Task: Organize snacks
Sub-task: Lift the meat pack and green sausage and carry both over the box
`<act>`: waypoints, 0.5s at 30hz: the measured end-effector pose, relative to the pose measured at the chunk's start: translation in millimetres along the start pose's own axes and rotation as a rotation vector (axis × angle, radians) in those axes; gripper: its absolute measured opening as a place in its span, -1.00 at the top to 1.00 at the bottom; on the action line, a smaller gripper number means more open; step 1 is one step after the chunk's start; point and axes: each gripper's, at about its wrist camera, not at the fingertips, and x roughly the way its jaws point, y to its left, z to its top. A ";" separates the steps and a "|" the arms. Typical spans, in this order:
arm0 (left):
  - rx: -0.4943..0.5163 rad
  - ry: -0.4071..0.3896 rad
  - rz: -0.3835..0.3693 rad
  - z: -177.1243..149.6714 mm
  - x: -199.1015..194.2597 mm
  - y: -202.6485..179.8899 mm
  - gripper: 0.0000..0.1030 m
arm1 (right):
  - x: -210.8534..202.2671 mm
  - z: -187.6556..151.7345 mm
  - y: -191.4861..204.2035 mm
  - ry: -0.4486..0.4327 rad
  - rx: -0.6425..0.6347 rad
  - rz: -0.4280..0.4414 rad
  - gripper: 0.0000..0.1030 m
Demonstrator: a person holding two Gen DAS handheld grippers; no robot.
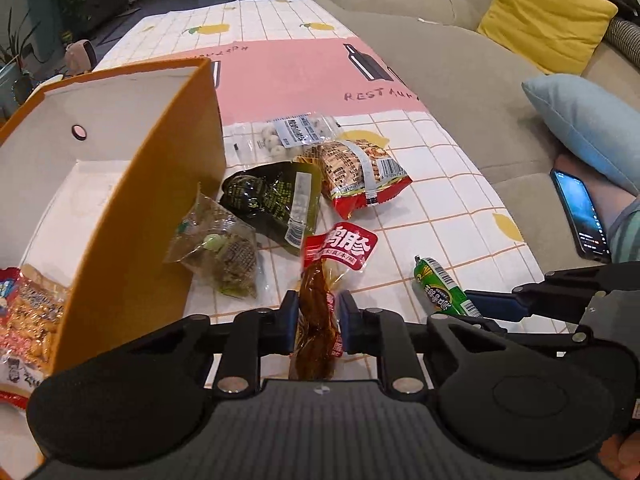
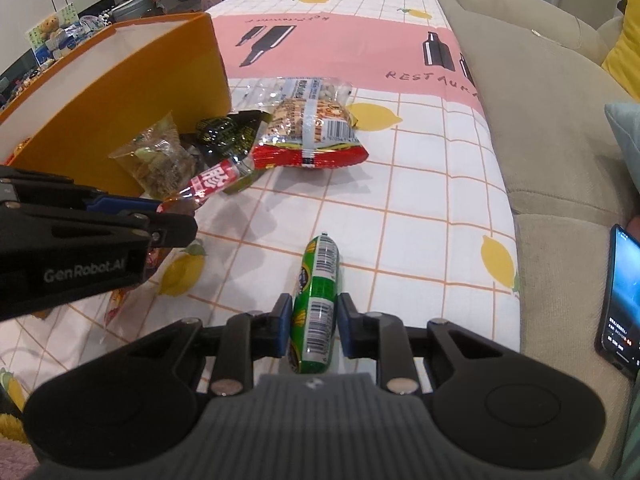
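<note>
My left gripper (image 1: 318, 320) is shut on a brown meat snack pack with a red label (image 1: 320, 300), held above the table beside the orange box (image 1: 132, 216). My right gripper (image 2: 312, 324) is shut on a green sausage tube (image 2: 316, 292), just over the tablecloth. The left gripper also shows in the right wrist view (image 2: 176, 216), with the red-label pack (image 2: 212, 182). Loose on the table lie a red peanut bag (image 1: 360, 176), a dark green pack (image 1: 276, 196), a clear greenish pack (image 1: 220, 248) and a clear bag of white balls (image 1: 292, 136).
The orange box holds a snack bag (image 1: 28, 312) at its near end. A beige sofa (image 1: 460, 80) with yellow and blue cushions runs along the table's right side. A phone (image 2: 620, 300) lies on the sofa. The tablecloth (image 2: 420, 200) has a lemon print.
</note>
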 end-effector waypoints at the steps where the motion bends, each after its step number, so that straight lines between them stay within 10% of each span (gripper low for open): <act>1: 0.001 -0.005 0.003 -0.4 -2.9 0.0 0.82 | -1.3 -0.4 0.4 -0.003 0.002 0.003 0.60; 15: -0.021 -0.058 -0.009 -2.8 -37.1 5.2 0.83 | -23.5 -6.1 11.0 -0.056 -0.018 0.025 0.60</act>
